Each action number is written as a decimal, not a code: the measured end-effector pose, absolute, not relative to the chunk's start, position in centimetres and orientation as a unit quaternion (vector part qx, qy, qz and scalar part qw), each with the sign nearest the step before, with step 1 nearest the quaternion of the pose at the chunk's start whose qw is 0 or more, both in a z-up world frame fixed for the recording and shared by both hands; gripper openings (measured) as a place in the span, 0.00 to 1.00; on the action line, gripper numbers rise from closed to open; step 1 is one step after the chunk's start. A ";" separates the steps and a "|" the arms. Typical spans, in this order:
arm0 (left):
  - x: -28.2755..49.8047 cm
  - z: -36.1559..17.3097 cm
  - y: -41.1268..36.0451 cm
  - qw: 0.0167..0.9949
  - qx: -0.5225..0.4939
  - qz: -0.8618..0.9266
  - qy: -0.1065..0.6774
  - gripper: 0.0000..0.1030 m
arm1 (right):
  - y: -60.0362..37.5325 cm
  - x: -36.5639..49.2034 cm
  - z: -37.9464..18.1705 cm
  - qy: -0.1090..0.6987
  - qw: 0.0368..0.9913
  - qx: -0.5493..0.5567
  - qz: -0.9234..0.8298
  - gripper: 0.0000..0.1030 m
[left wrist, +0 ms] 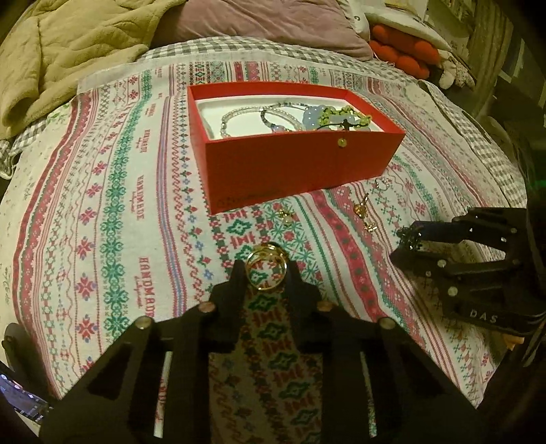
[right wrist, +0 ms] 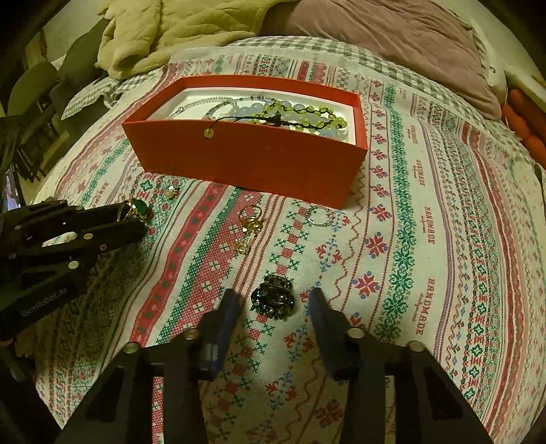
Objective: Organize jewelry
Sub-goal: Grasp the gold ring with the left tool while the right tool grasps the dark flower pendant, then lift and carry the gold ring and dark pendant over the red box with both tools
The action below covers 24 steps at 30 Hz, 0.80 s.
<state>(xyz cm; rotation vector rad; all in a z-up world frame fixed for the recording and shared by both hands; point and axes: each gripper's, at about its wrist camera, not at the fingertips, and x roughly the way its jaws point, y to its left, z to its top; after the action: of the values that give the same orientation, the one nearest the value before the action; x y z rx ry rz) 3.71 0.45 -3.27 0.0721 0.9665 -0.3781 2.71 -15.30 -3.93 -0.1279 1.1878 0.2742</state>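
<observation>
An open red box (left wrist: 273,164) (right wrist: 245,157) on the patterned cloth holds several bead bracelets (left wrist: 327,118) (right wrist: 300,114). My left gripper (left wrist: 266,269) is shut on a gold ring (left wrist: 267,271); in the right wrist view the ring (right wrist: 136,208) shows a green stone. My right gripper (right wrist: 273,300) is open, its fingers either side of a dark hair clip (right wrist: 273,297) lying on the cloth; the clip also shows in the left wrist view (left wrist: 409,237). Gold earrings (right wrist: 250,222) (left wrist: 361,208), a small gold piece (left wrist: 286,215) (right wrist: 172,191) and a silver hoop (right wrist: 319,216) lie in front of the box.
The patterned cloth (left wrist: 112,239) (right wrist: 426,256) covers a bed. A beige blanket (left wrist: 68,51) (right wrist: 177,30) and a mauve pillow (left wrist: 273,24) (right wrist: 392,37) lie behind the box. Red-orange cushions (left wrist: 402,51) sit at the far right. A screen (right wrist: 10,194) stands at the left edge.
</observation>
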 end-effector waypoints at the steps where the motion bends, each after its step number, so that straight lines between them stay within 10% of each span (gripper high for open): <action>1: 3.7 -3.3 0.4 0.868 0.035 -0.180 0.462 0.24 | -15.3 2.7 -3.9 0.558 0.818 -0.060 0.129 0.30; 24: 3.2 -1.4 -0.6 0.852 0.032 -0.174 0.492 0.24 | -15.4 2.9 -1.6 0.567 0.812 -0.031 0.133 0.23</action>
<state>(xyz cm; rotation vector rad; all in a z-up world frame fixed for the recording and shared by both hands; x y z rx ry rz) 3.17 -0.61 -1.40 0.0684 1.0364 -0.3656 2.93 -15.35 -1.59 -0.0672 1.2114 0.2838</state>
